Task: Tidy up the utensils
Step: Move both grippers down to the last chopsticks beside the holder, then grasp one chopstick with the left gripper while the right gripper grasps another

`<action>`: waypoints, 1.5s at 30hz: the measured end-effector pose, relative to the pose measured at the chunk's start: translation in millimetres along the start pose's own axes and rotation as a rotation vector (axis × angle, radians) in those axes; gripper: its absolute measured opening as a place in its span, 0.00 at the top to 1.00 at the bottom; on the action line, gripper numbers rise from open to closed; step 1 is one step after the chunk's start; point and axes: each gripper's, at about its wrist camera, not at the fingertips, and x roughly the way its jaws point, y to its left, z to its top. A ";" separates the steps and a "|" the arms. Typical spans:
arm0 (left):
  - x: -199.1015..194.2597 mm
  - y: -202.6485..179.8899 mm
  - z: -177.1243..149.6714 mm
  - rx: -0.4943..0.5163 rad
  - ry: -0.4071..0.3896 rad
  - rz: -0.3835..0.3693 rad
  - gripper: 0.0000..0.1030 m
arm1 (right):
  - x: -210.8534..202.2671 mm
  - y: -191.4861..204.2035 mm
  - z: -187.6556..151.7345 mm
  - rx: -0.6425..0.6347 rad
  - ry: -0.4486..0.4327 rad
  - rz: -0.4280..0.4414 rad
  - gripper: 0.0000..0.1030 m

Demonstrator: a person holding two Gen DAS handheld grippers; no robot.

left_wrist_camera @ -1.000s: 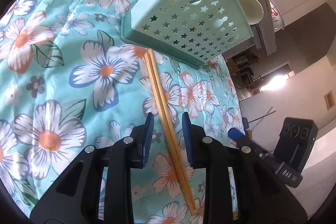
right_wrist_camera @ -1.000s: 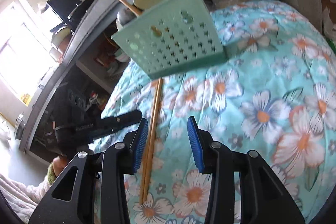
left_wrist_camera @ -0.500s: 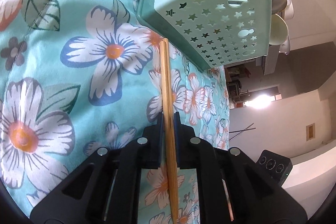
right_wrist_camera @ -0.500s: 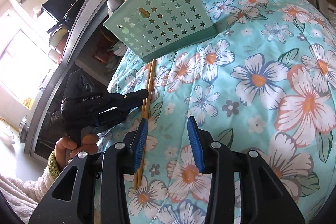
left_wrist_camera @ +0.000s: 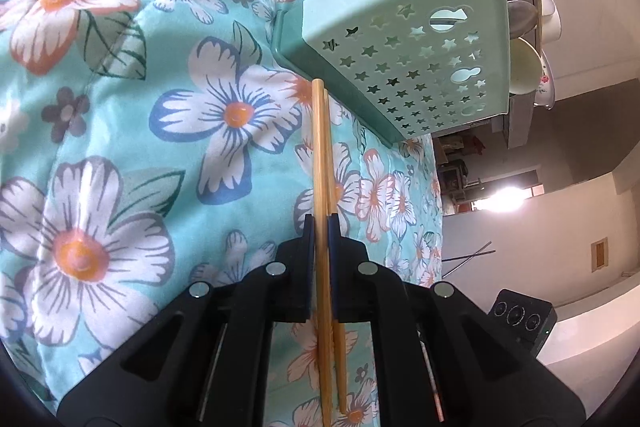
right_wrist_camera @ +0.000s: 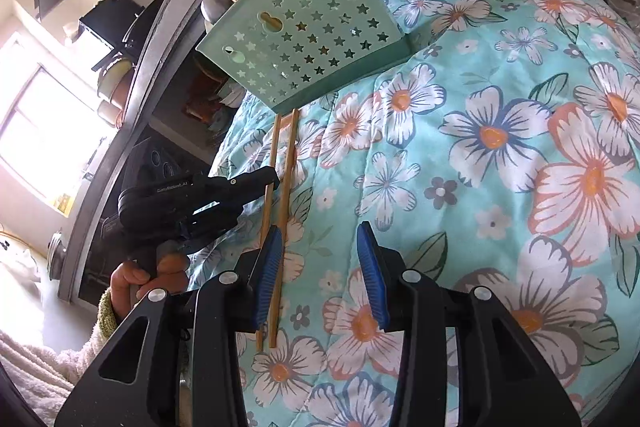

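Left claw (left_wrist_camera: 320,227) is pinched onto the chopsticks (left_wrist_camera: 322,155), right claw (right_wrist_camera: 318,255) hangs wide; mint holder (left_wrist_camera: 404,67) already has utensils, this pair's left.

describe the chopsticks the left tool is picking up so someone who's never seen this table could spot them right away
Find the mint green utensil basket with star cutouts on the floral cloth. Just in front of its base lie two loose chopsticks, pinched by the left tool. Unlike the chopsticks standing inside the basket, these lie flat.

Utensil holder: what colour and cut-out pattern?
Mint green utensil holder, pierced with small stars plus a few gourd-shaped holes; clearest in the right wrist view.
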 end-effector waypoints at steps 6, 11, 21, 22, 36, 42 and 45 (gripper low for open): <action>-11.0 -11.1 0.3 0.109 -0.040 0.111 0.95 | 18.2 19.1 0.8 -0.036 0.042 0.011 0.62; -12.7 -14.7 -2.4 0.184 -0.055 0.189 0.95 | 35.3 36.1 0.9 -0.093 0.076 -0.024 0.62; -3.9 -14.3 -4.5 0.202 -0.057 0.205 0.94 | 64.5 54.5 -3.7 -0.201 0.121 -0.170 0.83; -3.8 -13.6 -4.3 0.201 -0.057 0.203 0.94 | 65.2 55.7 -4.2 -0.202 0.122 -0.163 0.88; -3.7 -13.4 -5.1 0.201 -0.059 0.212 0.94 | 60.2 46.4 -1.3 -0.127 0.145 -0.110 0.94; -2.9 -13.6 -4.9 0.204 -0.058 0.214 0.94 | 69.8 50.8 -3.4 -0.162 0.167 -0.133 0.86; -2.2 -13.6 -5.0 0.204 -0.058 0.215 0.94 | 74.4 55.0 -3.8 -0.178 0.170 -0.147 0.86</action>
